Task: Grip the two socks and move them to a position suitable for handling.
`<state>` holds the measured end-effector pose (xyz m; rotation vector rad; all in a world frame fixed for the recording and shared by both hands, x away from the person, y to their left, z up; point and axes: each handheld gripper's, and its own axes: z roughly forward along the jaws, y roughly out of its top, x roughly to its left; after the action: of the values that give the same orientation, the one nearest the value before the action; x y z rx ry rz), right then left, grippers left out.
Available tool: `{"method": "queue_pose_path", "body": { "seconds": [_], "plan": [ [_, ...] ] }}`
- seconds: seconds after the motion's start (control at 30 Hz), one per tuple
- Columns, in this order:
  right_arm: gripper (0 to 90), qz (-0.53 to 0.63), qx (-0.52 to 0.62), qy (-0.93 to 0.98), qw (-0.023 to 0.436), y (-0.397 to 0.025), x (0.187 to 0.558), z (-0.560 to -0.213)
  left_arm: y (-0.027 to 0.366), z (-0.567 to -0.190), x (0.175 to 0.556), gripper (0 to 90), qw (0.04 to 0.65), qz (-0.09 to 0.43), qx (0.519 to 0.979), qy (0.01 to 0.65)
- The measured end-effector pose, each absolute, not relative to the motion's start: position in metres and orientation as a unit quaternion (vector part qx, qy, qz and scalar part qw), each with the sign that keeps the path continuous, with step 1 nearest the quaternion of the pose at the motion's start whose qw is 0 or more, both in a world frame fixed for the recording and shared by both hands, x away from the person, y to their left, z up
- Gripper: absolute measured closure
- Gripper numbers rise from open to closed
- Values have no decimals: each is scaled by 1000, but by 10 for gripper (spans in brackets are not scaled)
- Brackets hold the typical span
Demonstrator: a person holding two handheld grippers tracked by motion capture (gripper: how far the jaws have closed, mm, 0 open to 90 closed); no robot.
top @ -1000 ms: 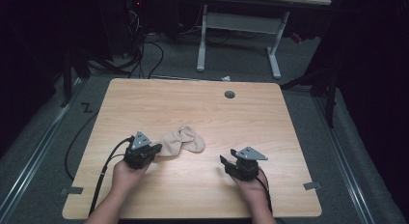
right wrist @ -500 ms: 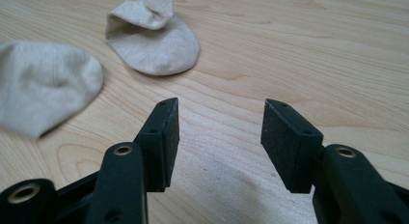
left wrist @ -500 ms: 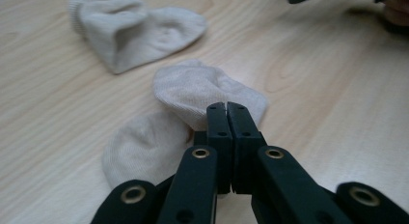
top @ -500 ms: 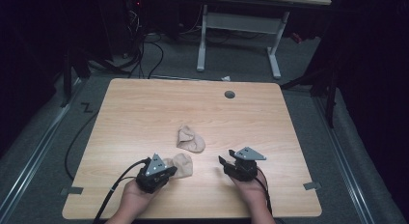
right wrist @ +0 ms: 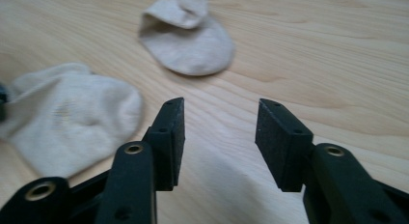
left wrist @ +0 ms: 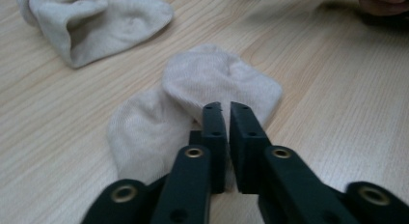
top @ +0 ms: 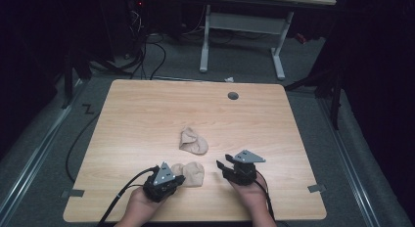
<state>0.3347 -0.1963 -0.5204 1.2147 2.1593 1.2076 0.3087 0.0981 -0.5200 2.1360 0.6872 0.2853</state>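
Two beige socks lie on the wooden table (top: pixel 142 109). One sock (top: pixel 194 141) (left wrist: pixel 96 26) (right wrist: pixel 185 35) rests crumpled near the table's middle. The other sock (top: pixel 192 173) (left wrist: pixel 193 93) (right wrist: pixel 67 118) lies flat closer to the front edge. My left gripper (top: pixel 179 179) (left wrist: pixel 226 113) is shut on the near edge of this front sock, with fabric pinched between the jaws. My right gripper (top: pixel 222 167) (right wrist: pixel 219 118) stands open to the right of that sock, low over bare wood, holding nothing.
A round cable hole (top: pixel 233 96) sits near the table's far edge. Beyond the table stand the white legs of another desk (top: pixel 205 41), with cables (top: pixel 147 51) on the grey floor. The left gripper's cable (top: pixel 117 200) trails off the front edge.
My left gripper has drawn one sock away from the other, toward the front edge and to the right. The second sock stays near the middle. The right gripper has hardly moved.
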Motion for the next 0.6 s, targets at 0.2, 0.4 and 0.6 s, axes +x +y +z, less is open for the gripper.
{"method": "queue_pose_path", "body": {
  "seconds": [0.2,0.4,0.6],
  "plan": [
    [597,432,393,797,156,-163,333,-521,116,-519,296,680,420,136,849,291],
    [598,413,382,813,149,-146,337,-525,121,-530,297,724,393,134,856,307],
    [609,378,380,832,142,-137,340,-531,111,-530,307,765,381,133,861,309]
  ]
}}
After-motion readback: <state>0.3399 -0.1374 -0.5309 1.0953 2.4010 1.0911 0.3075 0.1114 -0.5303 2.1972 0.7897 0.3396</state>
